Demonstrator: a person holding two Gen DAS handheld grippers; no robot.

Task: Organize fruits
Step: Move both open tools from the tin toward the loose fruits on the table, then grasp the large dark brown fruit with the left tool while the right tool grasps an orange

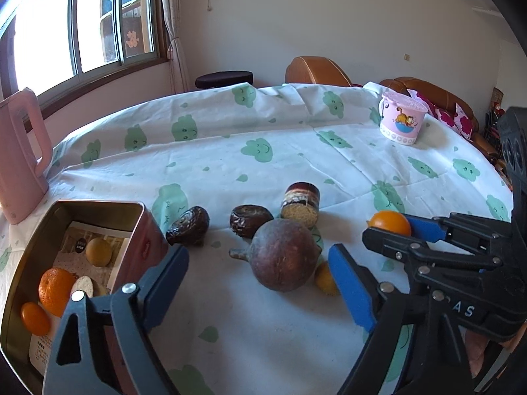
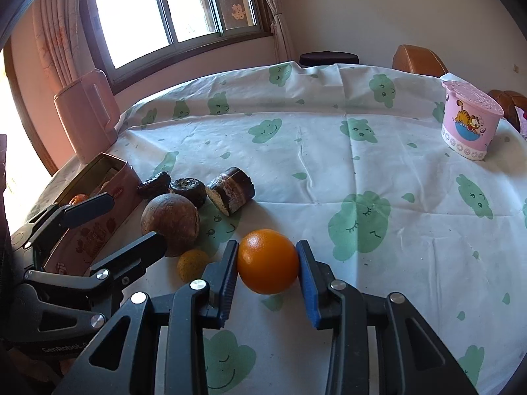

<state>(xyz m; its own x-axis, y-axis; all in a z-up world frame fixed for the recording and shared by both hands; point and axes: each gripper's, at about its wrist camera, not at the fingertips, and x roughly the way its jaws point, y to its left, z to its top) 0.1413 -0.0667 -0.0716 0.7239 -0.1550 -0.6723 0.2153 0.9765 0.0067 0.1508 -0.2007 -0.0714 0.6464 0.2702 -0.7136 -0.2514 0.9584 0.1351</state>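
Fingers (image 2: 230, 279) clamp round orange (image 2: 267, 261) (axisless).

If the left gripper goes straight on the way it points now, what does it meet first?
Most likely the big brown fruit: it lies ahead between the open fingers of the left gripper. Depth is unclear, so the cloth may come first.

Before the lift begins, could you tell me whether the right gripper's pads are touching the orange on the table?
Touching. In the right wrist view, both pads of the right gripper sit flush against the sides of the orange, with no gap visible.
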